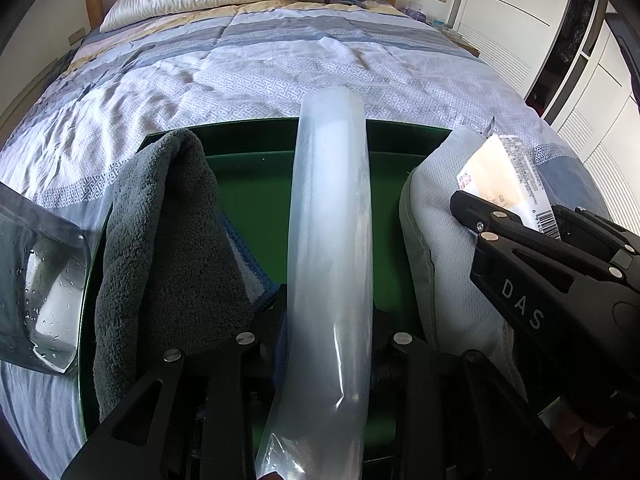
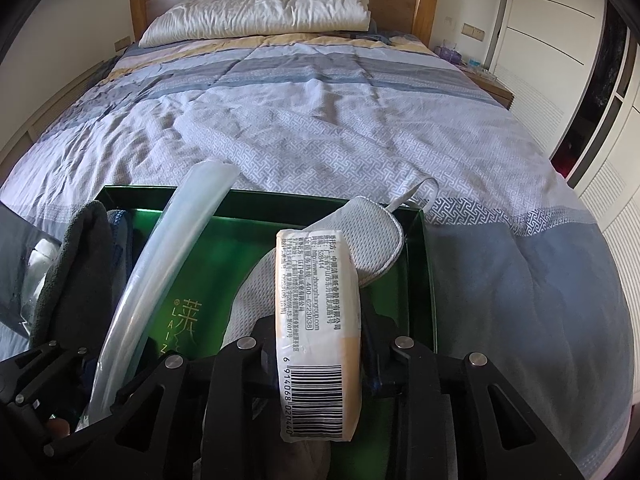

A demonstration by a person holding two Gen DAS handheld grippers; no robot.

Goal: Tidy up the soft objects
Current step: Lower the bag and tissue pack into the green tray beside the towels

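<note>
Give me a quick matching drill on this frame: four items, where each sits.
Items:
1. translucent plastic tube
2. tissue pack
3. grey towel
4. folded white duvet

Places:
A. at the wooden headboard
B. between the right tool's fingers
C. over the left edge of the green box
D. between the left tool's fingers

Pairs: 1-D, 2-B, 3-C, 4-A
</note>
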